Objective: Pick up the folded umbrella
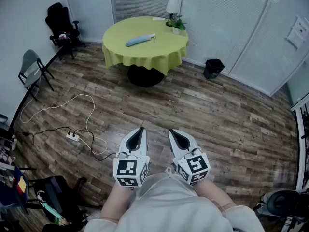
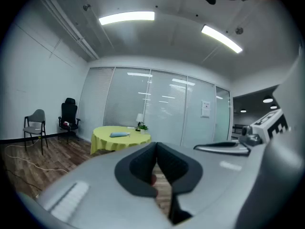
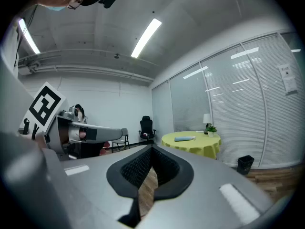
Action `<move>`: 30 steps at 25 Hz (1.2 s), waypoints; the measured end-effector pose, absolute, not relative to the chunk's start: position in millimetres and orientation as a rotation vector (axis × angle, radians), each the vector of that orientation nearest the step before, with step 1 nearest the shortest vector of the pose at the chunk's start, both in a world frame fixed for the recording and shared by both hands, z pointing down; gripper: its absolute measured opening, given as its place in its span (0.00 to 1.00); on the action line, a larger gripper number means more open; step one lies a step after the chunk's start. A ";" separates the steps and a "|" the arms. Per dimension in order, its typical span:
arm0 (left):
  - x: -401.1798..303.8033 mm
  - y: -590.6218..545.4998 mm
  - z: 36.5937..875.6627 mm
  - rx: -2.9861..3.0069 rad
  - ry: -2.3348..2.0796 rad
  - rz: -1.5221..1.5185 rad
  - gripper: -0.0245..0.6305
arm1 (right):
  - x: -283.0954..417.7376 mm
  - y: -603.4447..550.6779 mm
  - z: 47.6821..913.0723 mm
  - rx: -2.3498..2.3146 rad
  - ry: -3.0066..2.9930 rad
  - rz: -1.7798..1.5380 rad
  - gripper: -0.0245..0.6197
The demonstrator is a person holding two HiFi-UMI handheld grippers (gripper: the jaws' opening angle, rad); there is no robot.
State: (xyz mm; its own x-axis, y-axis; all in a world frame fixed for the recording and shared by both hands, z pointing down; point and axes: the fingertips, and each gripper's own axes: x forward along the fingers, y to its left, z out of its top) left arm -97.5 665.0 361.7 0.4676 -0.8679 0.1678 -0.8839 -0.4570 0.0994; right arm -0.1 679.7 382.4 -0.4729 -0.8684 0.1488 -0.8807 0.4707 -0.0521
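A light blue folded umbrella lies on a round table with a yellow-green cloth across the room; it also shows small and far in the left gripper view and the right gripper view. Both grippers are held close in front of the person, far from the table. My left gripper is shut with nothing in it, its tips meeting. My right gripper is likewise shut and empty, tips touching.
A small plant and a lamp stand at the table's far edge. A black bin sits right of the table. A grey chair and a black office chair stand at the left. Cables and a power strip lie on the wooden floor.
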 end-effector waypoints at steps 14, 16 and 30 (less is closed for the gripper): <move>-112.3 639.1 370.6 2.524 -1.461 0.102 0.05 | -6.6 651.9 399.0 1.628 -2.558 0.306 0.04; -114.2 636.3 373.1 2.518 -1.459 0.107 0.05 | -5.6 647.6 401.3 1.642 -2.553 0.333 0.04; -107.5 542.4 411.1 2.372 -1.484 0.082 0.05 | 4.1 550.8 439.0 1.526 -2.574 0.448 0.04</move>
